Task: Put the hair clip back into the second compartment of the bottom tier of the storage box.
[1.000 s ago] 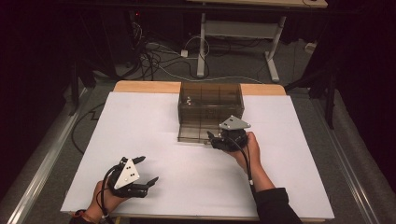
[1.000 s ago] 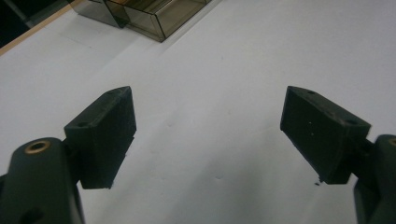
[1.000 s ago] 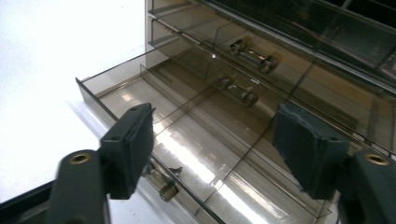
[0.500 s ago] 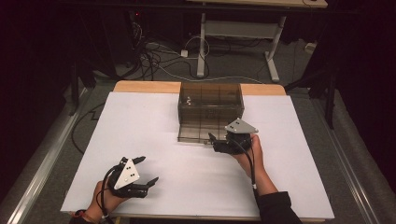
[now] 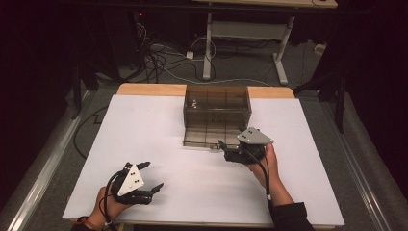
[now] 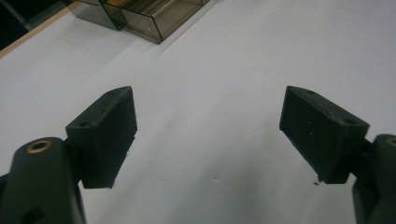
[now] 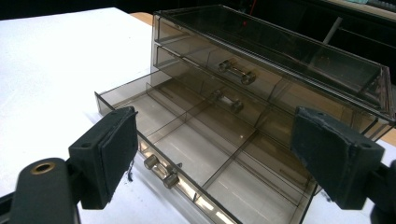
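Right tool (image 5: 226, 148) jaws just opened, off bottom drawer's handle (image 7: 161, 170), white tabletop (image 5: 144, 125) around.

Each gripper is black. The left gripper (image 5: 150, 176) carries a pale grey three-cornered plate dotted with dark screw holes behind its fingers (image 6: 105, 133), which are blocky black wedges with flat matte pads and small pin holes. A brass-ringed hole sits on the arm below the left-hand finger. The right gripper (image 5: 222, 147) bears a similar grey plate; a black cable trails back from it to a dark sleeve.
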